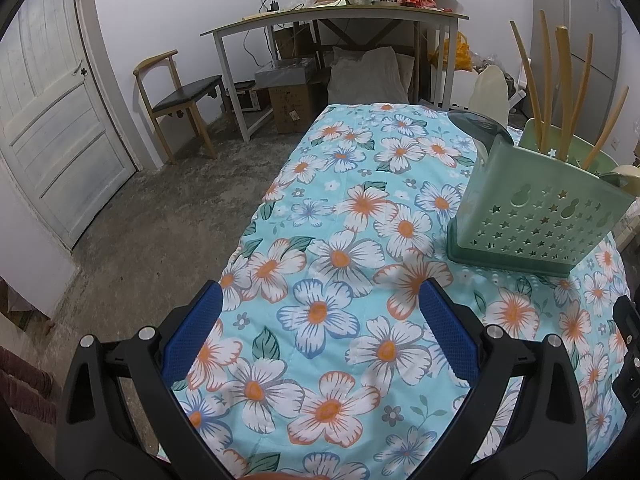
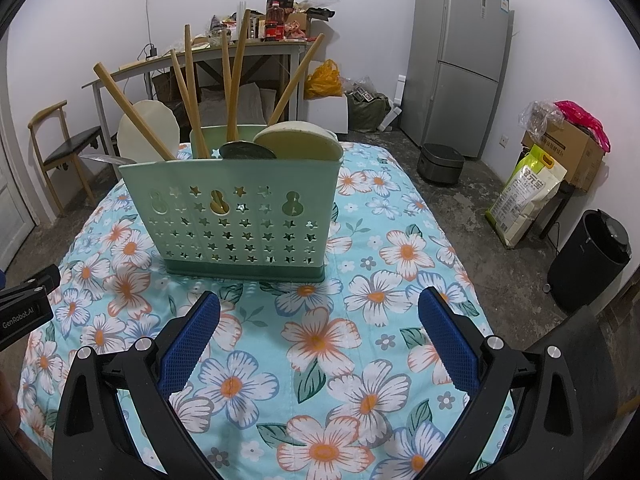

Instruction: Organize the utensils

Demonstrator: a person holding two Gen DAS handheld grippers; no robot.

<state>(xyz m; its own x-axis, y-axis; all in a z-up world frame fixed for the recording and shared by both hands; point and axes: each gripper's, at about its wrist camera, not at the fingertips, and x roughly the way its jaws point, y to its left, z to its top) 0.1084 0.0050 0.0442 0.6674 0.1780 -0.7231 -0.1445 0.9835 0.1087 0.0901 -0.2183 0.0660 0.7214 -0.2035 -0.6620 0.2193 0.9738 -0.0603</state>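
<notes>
Wooden-handled utensils [image 2: 232,80] stand upright in the pale green star-punched plastic holder [image 2: 236,216] on the floral tablecloth [image 2: 360,360]; left gripper [image 1: 320,320] and right gripper [image 2: 320,324] both gape wide, empty.

The green utensil holder [image 2: 236,220] hides the working ends of my wooden-handled utensils [image 2: 234,80]; through its star holes I can't tell which is which. In my left view, its right corner [image 1: 624,200] runs off the edge.

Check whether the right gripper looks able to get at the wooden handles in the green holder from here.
Probably yes. The right gripper is open, facing the green holder across bare cloth, and the wooden handles stick up well above its rim.
</notes>
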